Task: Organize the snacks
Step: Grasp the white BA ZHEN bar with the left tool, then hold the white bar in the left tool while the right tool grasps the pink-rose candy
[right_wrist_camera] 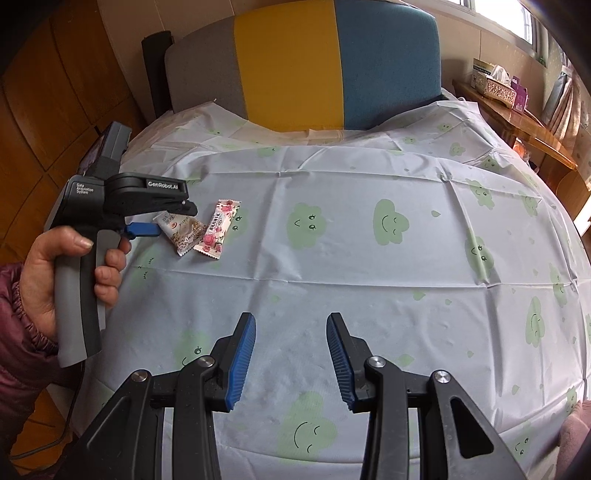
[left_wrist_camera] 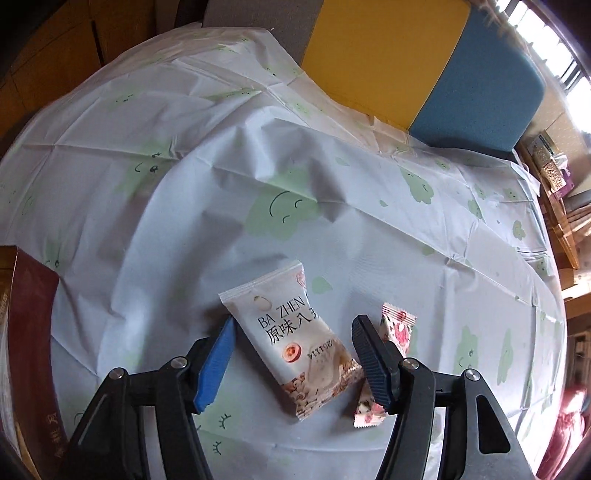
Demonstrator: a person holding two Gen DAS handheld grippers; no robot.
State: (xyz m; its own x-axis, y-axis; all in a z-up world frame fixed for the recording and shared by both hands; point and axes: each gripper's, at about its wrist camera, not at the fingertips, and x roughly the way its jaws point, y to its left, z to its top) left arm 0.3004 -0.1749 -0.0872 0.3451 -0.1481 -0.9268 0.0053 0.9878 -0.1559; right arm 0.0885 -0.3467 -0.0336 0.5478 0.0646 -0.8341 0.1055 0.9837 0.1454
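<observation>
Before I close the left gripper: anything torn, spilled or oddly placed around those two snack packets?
Nothing stands out. The white Ba Zhen snack packet and the pink floral candy wrapper lie flat, sealed and side by side on the cloud-print tablecloth. The open left gripper straddles the white packet; its right finger overlaps the candy.

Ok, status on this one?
Left gripper open, straddling white snack packet. Pink candy wrapper beside it. Right gripper open, empty. Nothing blocking.

A home, likely a bedroom — a padded grey, yellow and blue headboard (right_wrist_camera: 332, 62) fills the upper centre, wood-panelled walls (right_wrist_camera: 55, 92) the upper left, and a tissue box (right_wrist_camera: 493, 79) sits on a wooden side table (right_wrist_camera: 524, 122) under a window (right_wrist_camera: 524, 22) at upper right.
</observation>
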